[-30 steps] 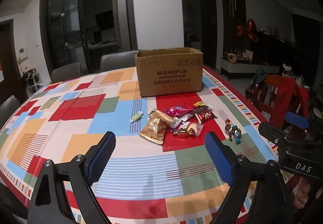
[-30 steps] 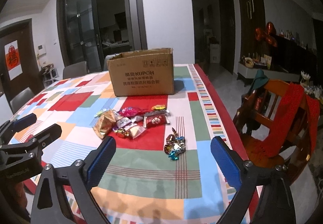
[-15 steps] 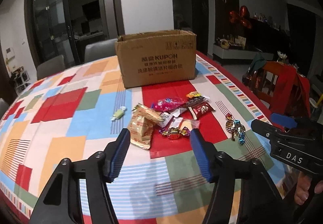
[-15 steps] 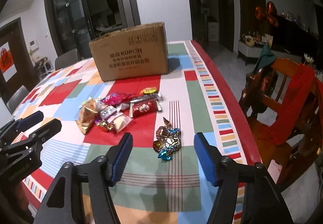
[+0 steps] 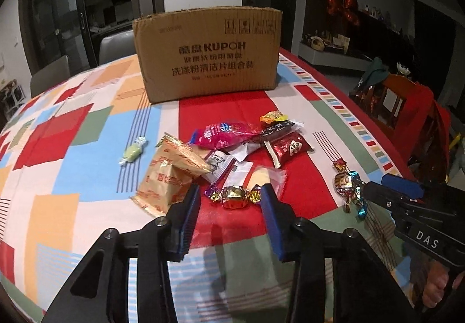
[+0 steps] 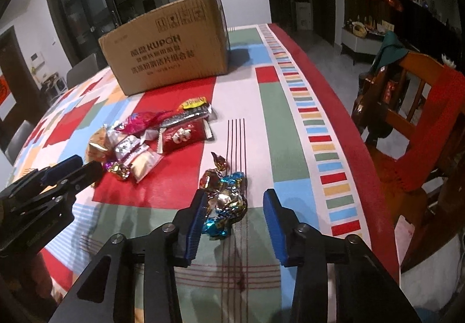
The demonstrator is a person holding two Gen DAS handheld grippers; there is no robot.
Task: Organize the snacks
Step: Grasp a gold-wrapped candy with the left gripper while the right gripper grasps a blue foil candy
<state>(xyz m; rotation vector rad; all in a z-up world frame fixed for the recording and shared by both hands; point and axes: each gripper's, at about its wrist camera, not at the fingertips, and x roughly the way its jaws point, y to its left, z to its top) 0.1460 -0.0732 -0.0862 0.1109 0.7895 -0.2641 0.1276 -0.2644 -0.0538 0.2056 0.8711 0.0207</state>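
1. The left tongs point(image 5: 231, 199) reach low over the tabletop point(image 5: 87, 206), their blue pads point(image 5: 190, 214) having just been closing from a wide spread to a narrow gap. A gold foil-wrapped candy point(image 5: 234, 195) lies between the tips, with the pads apart from it.
2. The right tongs point(image 6: 236, 208) have likewise been narrowing. They now flank a cluster of foil candies point(image 6: 225, 195), gold and blue, with the left pad point(image 6: 197, 215) just beside the wrappers and the right pad clear of them.
3. Compared with a second earlier, both tongs sit nearer the snacks and lower, and the sweets fill more of each view.
4. Beyond the gold candy lies the main snack pile: a tan biscuit packet point(image 5: 167, 174), a pink wrapper point(image 5: 223, 132), a dark red packet point(image 5: 289, 148) and small white sachets, overlapping on a red patch of the patterned cloth.
5. A pale green wrapped sweet point(image 5: 132, 153) lies alone, left of the pile.
6. The snacks lie where they were a second ago.
7. A cardboard box point(image 5: 207, 51) printed KUPOH stands upright behind the pile, near the far edge.
8. A wooden chair point(image 6: 418, 108) draped in red cloth stands beside the tabletop on the right.
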